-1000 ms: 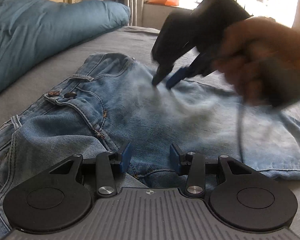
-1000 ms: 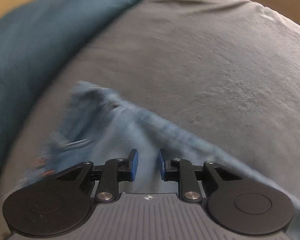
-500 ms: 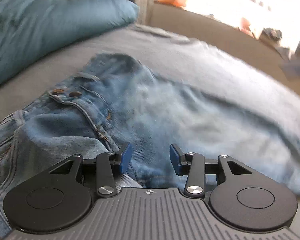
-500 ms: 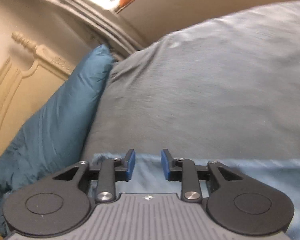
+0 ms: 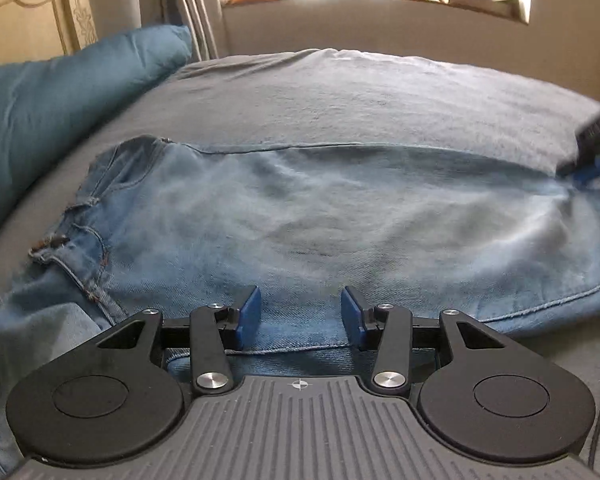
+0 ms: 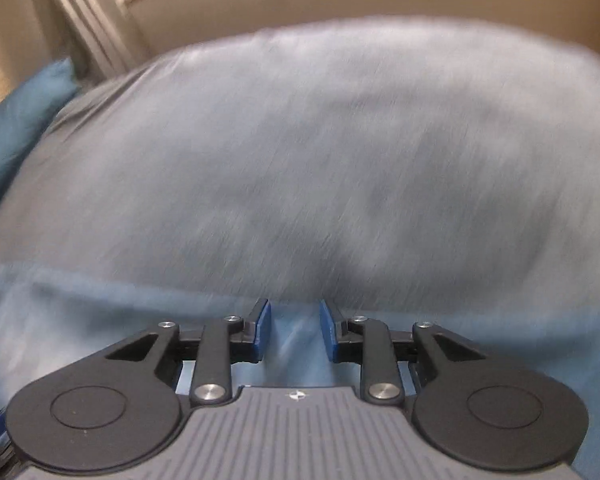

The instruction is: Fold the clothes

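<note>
Your left gripper (image 5: 300, 316), jaws just widened and apart, hovers over the near edge of the jeans (image 5: 320, 220) spread flat on the grey bed (image 5: 360, 96), while your right gripper (image 6: 295, 330), jaws narrowing but parted, grips nothing above the far leg.

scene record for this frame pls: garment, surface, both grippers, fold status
garment: jeans, light blue denim, spread flat, waistband at the left of the left wrist view
surface: grey bedcover; blue pillow at far left
left hand-held gripper: jaws just opened further, over the near edge of the jeans, pads not pinching cloth
right hand-held gripper: jaws just closed further, a gap remains, denim below, view blurred
fold status: one layer lies over another at the near edge; further folds cannot be told
</note>
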The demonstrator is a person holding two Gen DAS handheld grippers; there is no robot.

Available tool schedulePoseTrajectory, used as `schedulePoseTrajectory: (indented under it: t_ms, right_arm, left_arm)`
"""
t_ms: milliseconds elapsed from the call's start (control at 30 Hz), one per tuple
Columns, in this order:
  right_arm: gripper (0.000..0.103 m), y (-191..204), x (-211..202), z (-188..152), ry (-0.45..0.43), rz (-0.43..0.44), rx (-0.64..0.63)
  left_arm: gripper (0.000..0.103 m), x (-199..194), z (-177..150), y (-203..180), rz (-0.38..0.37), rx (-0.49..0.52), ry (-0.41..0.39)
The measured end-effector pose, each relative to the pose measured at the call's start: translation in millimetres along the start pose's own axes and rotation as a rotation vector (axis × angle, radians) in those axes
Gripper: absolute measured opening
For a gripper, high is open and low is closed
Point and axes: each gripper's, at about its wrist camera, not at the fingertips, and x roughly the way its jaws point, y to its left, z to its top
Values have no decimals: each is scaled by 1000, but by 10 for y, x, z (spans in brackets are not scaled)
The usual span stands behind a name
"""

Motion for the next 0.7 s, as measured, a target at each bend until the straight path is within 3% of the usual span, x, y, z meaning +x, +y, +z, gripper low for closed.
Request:
schedulePoseTrajectory:
  t_ms: [33,167,233,333,400,500,533,633,700]
  right_arm:
    - [30,-29,8,54,5,-18,3]
    - [31,-227,-243,-44,80,187,89]
    - [33,-264,-250,-157,141,210,67]
    - [28,-361,16,-221,186,185,84]
    - [18,-476,137,-150,158,174,152]
    - [22,-611,-6,-35,71,122,224]
    - [23,-637,-72,-57,70,112,213]
    - [28,-743,-239,-344,116,207,167]
    - [25,-889,-290,-536,119,183,114]
  left_arm:
    - [48,1,11,12,7,-2,5]
    - [48,0,46,36,26,6,22]
    - [48,-2,58,27,34,19,27]
    - [49,6,63,-35,49,48,24]
    - [49,10,63,-64,60,59,18]
    - [49,16,67,-89,74,57,15]
    - [49,18,70,-90,76,52,16]
    - [49,16,79,-87,75,57,21]
    - [50,20,92,-80,74,62,27]
